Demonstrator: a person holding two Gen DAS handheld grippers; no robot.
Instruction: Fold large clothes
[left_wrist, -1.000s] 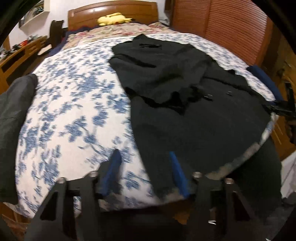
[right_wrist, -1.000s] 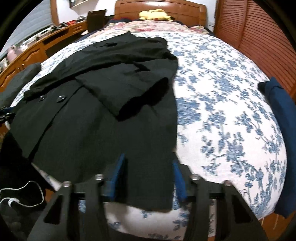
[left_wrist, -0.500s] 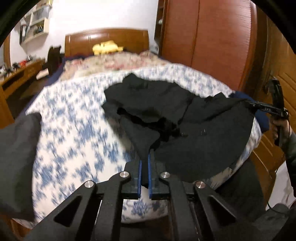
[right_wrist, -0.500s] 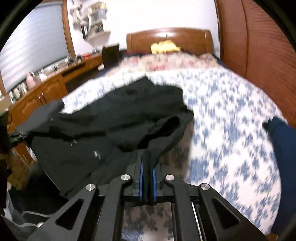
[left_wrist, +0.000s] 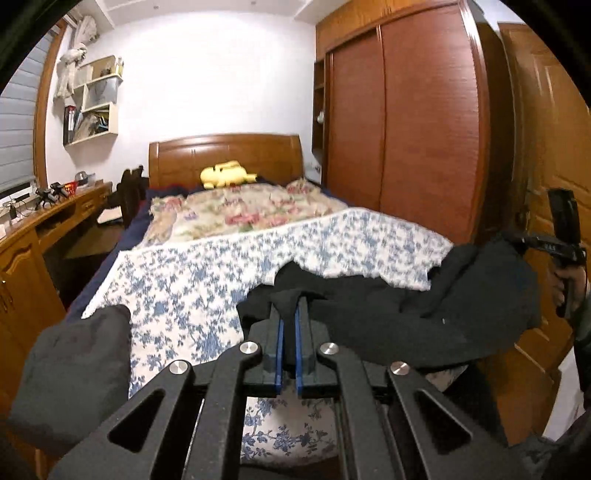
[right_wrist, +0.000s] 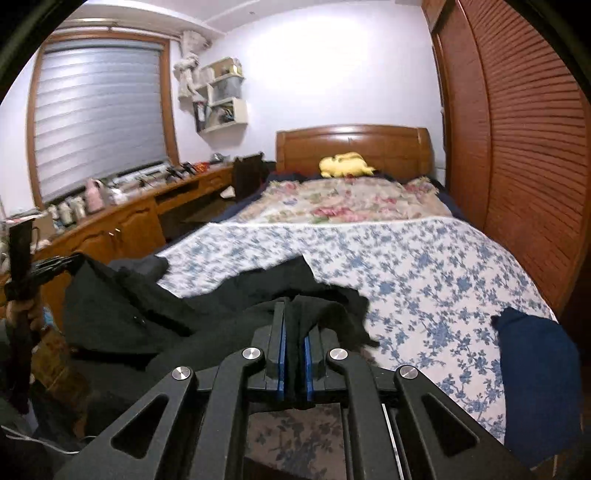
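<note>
A large black coat (left_wrist: 399, 325) hangs stretched between my two grippers above the foot of the bed (left_wrist: 207, 295). My left gripper (left_wrist: 290, 314) is shut on one bottom corner of the coat. My right gripper (right_wrist: 294, 317) is shut on the other corner of the coat (right_wrist: 155, 314). In the left wrist view the right gripper (left_wrist: 561, 251) shows at the far right, held in a hand. In the right wrist view the left gripper (right_wrist: 22, 266) shows at the far left. The coat's upper part sags onto the blue floral bedspread (right_wrist: 406, 266).
A grey garment (left_wrist: 74, 369) lies at the bed's left corner and a navy garment (right_wrist: 535, 369) at its right corner. A yellow plush (left_wrist: 225, 175) sits by the headboard. A wooden desk (right_wrist: 110, 229) runs along the left, wardrobe doors (left_wrist: 406, 129) along the right.
Both grippers closed on the coat's bottom corners and lifted it up and back off the bed. The views tilted up from the bedspread toward the room.
</note>
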